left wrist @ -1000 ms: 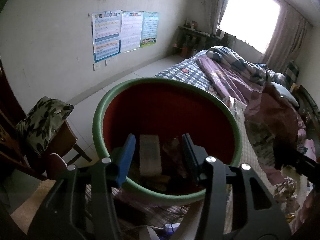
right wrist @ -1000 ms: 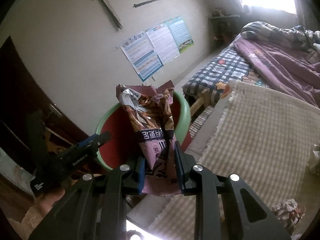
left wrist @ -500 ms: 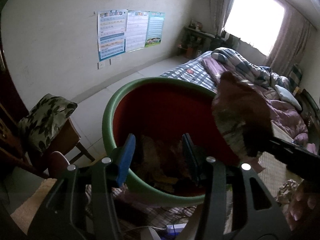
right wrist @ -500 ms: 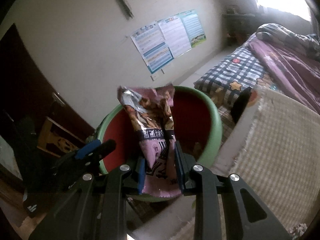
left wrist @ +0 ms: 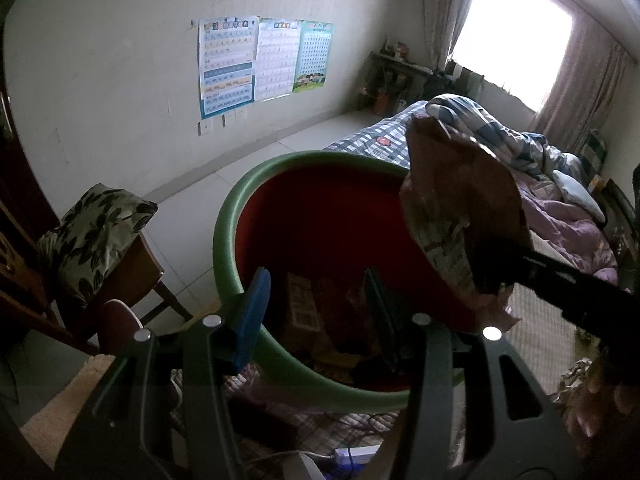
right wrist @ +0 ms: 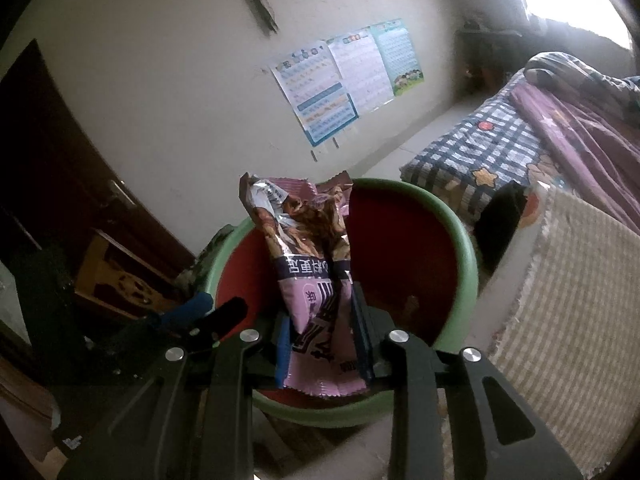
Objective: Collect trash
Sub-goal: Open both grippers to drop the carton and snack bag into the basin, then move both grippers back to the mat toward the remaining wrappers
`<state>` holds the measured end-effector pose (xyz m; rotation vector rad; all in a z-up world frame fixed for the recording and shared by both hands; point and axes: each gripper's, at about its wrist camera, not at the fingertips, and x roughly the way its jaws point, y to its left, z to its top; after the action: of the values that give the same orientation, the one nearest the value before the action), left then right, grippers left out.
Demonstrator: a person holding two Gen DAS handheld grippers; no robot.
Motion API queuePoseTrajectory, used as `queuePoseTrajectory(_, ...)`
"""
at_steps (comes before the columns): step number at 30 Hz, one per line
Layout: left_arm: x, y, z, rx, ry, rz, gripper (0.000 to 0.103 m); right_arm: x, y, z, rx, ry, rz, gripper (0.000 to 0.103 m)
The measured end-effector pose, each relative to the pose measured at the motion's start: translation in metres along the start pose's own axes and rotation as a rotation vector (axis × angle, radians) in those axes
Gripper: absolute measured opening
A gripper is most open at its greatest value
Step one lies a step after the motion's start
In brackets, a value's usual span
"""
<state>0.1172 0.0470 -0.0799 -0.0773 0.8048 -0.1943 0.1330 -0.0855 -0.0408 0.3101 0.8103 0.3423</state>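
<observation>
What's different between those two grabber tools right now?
The left gripper straddles the near rim of the green basin, one finger outside and one inside; the right gripper holds a pink snack wrapper upright over that basin. The left gripper's jaws stand wider apart; the right gripper's are narrower and have just been opening, with the wrapper between them. Both are black two-finger tools.

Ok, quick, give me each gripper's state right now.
Left gripper: clamped on the green bin rim.
Right gripper: jaws just been opening, purple snack wrapper still between them, over the bin.
</observation>
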Motion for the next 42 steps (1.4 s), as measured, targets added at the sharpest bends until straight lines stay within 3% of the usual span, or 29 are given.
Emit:
queuePoseTrajectory(7, 0.002, 0.005, -0.002, -0.005, 0.004, 0.004, 0.047, -0.002, -0.002, 0.000, 0.019, -0.013, 0.016, 0.040)
queuePoseTrajectory(24, 0.003, -0.002, -0.002, -0.004, 0.004, 0.002, 0.047, -0.064, -0.012, 0.002, 0.021, -0.105, -0.006, 0.041)
queuePoseTrajectory(34, -0.012, -0.018, -0.016, 0.023, -0.020, 0.030, 0.047, -0.102, -0.059, -0.036, 0.063, -0.075, -0.118, 0.041)
queuePoseTrajectory(38, -0.024, -0.020, -0.023, 0.016, -0.029, 0.056, 0.047, -0.121, -0.086, -0.060, 0.109, -0.050, -0.169, 0.041)
queuePoseTrajectory(42, -0.036, -0.035, -0.031, 0.026, -0.021, 0.036, 0.048, -0.148, -0.116, -0.084, 0.184, -0.062, -0.220, 0.041)
